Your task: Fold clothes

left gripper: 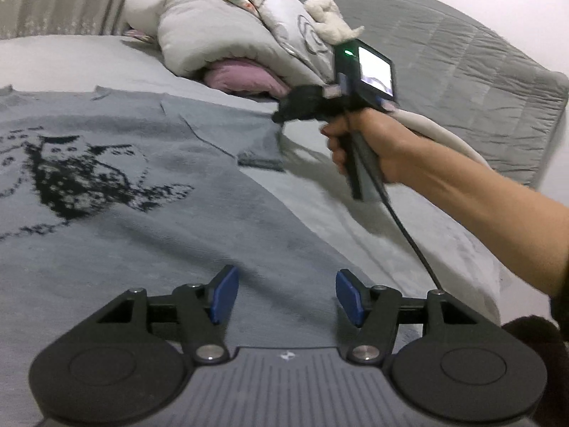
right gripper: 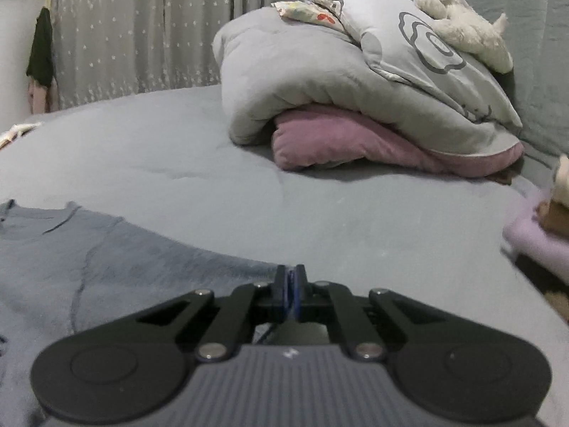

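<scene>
Left wrist view: the left gripper (left gripper: 287,293) is spread, nothing between its blue pads (left gripper: 224,293), above the grey sweater (left gripper: 142,220) lying flat on the bed (left gripper: 373,220). Beyond, to their right, the right gripper (right gripper: 292,286) is clenched at the sweater's sleeve edge; whether it pinches cloth is unclear. Folded bedding (right gripper: 320,82) lies farther off.

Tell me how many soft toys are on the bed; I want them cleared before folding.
2 visible. A cream plush toy lies on top of the folded grey duvet pile near the headboard. Another pale plush toy is cut off at the right edge, on a lilac cloth. More may be hidden.
</scene>
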### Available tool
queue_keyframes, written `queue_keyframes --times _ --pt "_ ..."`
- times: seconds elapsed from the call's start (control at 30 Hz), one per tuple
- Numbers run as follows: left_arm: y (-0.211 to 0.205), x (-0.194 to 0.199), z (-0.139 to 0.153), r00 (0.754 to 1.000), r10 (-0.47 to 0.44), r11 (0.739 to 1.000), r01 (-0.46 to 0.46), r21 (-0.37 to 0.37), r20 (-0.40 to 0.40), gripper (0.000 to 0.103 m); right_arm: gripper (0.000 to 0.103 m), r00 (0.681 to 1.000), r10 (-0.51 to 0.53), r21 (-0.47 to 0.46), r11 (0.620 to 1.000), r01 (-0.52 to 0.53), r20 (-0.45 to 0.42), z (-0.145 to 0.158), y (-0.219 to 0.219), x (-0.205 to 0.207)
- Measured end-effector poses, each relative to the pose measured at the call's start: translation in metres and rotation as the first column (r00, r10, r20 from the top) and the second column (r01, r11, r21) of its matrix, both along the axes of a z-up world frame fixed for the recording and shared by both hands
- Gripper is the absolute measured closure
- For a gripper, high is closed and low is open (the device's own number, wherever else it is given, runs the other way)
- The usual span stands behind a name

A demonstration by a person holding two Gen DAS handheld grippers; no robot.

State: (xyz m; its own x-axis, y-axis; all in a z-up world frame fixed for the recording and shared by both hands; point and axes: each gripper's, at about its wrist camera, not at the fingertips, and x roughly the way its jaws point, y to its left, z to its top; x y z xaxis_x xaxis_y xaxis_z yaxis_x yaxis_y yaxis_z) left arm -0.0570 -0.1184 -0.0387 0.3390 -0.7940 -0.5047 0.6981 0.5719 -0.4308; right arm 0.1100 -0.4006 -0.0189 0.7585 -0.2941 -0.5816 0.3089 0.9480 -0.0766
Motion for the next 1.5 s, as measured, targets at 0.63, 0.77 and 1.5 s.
queue_keyframes --times 0.63,0.77,1.5 --pt "0.019 0.114 0.032 0.994 0.100 0.993 -0.102 0.065 0.035 0.037 0.068 0.998 0.060 0.232 0.971 -0.057 -0.005 -0.015 -0.033 0.001" --pt "0.008 0.164 0.028 0.979 0.163 0.966 -0.185 0.179 0.126 0.037 0.067 0.995 0.095 0.233 0.968 -0.096 0.013 -0.017 -0.038 0.000" --pt "-0.031 0.359 -0.003 0.957 0.037 0.925 -0.141 0.352 0.287 0.037 0.062 0.980 0.191 0.197 0.960 -0.200 0.065 -0.027 -0.033 0.016"
